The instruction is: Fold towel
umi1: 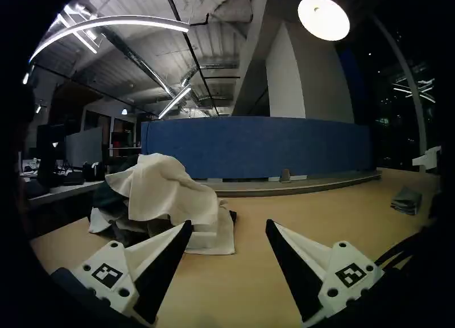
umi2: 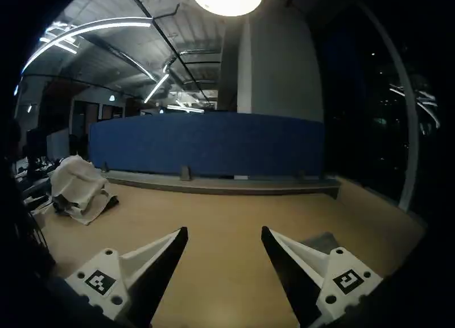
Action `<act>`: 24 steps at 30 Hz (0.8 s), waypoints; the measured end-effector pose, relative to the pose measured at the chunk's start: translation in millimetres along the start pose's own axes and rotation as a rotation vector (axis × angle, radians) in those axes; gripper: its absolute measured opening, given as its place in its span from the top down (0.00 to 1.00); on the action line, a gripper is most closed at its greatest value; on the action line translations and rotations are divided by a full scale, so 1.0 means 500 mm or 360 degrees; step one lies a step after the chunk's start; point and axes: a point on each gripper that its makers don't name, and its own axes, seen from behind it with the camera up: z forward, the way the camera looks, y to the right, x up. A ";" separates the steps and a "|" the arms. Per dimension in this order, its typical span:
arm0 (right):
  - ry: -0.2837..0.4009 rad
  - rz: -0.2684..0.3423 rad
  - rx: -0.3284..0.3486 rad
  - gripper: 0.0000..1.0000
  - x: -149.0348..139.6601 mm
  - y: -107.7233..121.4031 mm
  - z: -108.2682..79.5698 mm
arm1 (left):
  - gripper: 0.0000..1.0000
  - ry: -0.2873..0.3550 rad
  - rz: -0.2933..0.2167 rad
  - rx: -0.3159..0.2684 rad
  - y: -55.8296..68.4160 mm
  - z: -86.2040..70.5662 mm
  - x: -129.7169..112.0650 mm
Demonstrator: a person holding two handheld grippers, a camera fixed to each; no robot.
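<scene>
Left gripper (umi1: pixel 228 221), right gripper (umi2: pixel 223 228): jaws wide, empty; towel heap (umi1: pixel 165 186) beyond, underside indistinct

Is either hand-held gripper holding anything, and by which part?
Nothing is held. The left hand-held gripper and right hand-held gripper are open and empty; the crumpled white cloth towel lies ahead, untouched.

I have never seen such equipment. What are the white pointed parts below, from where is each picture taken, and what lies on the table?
A person holds one tool in each hand; the pointed parts are its two fingers. Each picture comes from a fisheye camera riding on one tool, looking forward. The left hand-held gripper and the right hand-held gripper are both open and hold nothing. On the wooden table lie a crumpled pile of towels and, apart, a small folded grey cloth.
</scene>
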 end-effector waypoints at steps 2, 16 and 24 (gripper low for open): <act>0.0016 0.0022 0.0016 0.00 0.001 0.004 -0.001 | 0.03 0.0000 0.0000 -0.0001 0.000 0.000 0.002; 0.0133 0.0125 -0.0063 0.00 -0.023 0.092 -0.014 | 0.03 0.0000 0.0001 -0.0001 -0.001 -0.002 0.002; 0.0190 0.0137 -0.0072 0.00 -0.033 0.110 -0.010 | 0.03 0.0000 0.0001 0.0000 -0.002 0.000 0.003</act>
